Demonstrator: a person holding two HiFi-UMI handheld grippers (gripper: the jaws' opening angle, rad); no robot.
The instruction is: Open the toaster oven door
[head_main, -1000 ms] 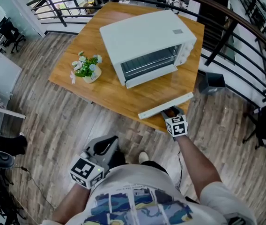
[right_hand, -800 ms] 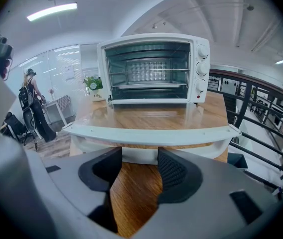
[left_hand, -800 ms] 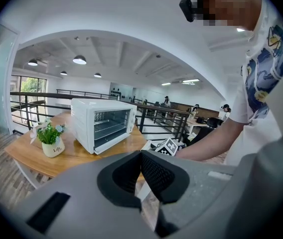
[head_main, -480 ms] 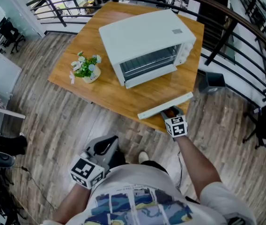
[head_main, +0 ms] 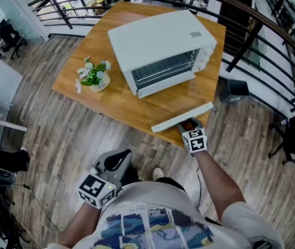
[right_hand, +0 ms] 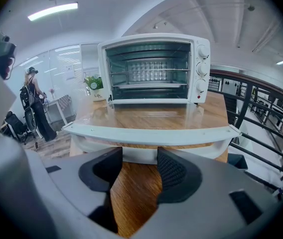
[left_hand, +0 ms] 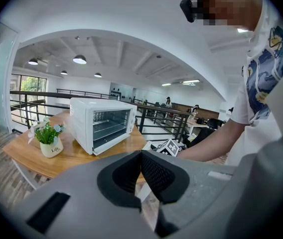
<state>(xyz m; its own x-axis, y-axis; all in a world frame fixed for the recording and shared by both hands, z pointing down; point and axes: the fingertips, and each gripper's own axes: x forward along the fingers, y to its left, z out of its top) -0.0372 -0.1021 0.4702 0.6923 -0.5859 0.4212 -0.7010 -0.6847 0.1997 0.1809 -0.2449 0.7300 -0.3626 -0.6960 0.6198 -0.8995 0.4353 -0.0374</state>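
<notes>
Looking down from the head view, the white toaster oven (head_main: 158,40) sits at an angle on the wooden bench (head_main: 119,104), its glass door (head_main: 174,100) dropped flat so that the white door handle (head_main: 183,116) lies along the bench's near edge. The right hand-held gripper (head_main: 189,123) is just behind that handle, at about its middle, while the left hand-held gripper (head_main: 117,161) hangs low over the plank floor (head_main: 59,134), well apart from the bench. A small flower pot (head_main: 93,77) stands on the bench to the left of the oven. In the left gripper view the left hand-held gripper (left_hand: 141,154) has its pads pressed together at the tips with nothing between them; beyond it are the oven (left_hand: 101,123) with its cavity exposed and the flower pot (left_hand: 51,142). In the right gripper view the right hand-held gripper (right_hand: 140,163) has its jaws spread, with bare bench (right_hand: 134,195) wood showing in the gap. The door handle (right_hand: 149,135) runs crosswise just past the tips, and the pads do not press on it. Behind it the door (right_hand: 151,116) lies level, and the oven (right_hand: 154,68) shows its wire rack.
</notes>
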